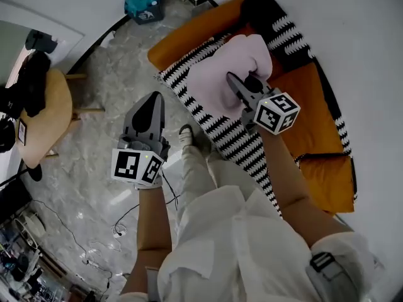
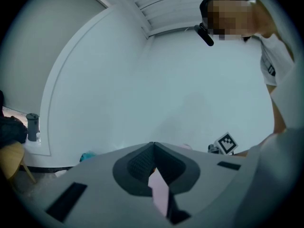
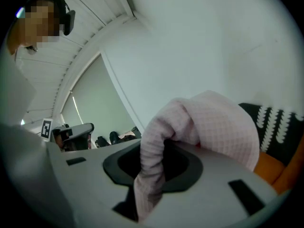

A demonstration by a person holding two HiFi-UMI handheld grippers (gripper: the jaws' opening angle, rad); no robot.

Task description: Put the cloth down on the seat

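Note:
A pale pink cloth (image 1: 221,69) hangs bunched over the orange seat (image 1: 315,128), above its black-and-white patterned throw (image 1: 234,138). My right gripper (image 1: 242,82) is shut on the cloth. In the right gripper view a fold of the cloth (image 3: 213,122) runs down between the jaws of the right gripper (image 3: 154,151) and drapes over one side. The orange seat (image 3: 284,171) shows at the right edge there. My left gripper (image 1: 153,99) is off the seat's left edge, over the floor. In its own view the left gripper (image 2: 153,146) has its tips together with nothing held.
The person's legs in white trousers and a shoe (image 1: 186,134) stand by the seat's front edge. A round wooden table (image 1: 49,121) with dark gear stands at the left. A teal box (image 1: 143,6) lies at the back wall. Cables (image 1: 119,226) trail over the marble floor.

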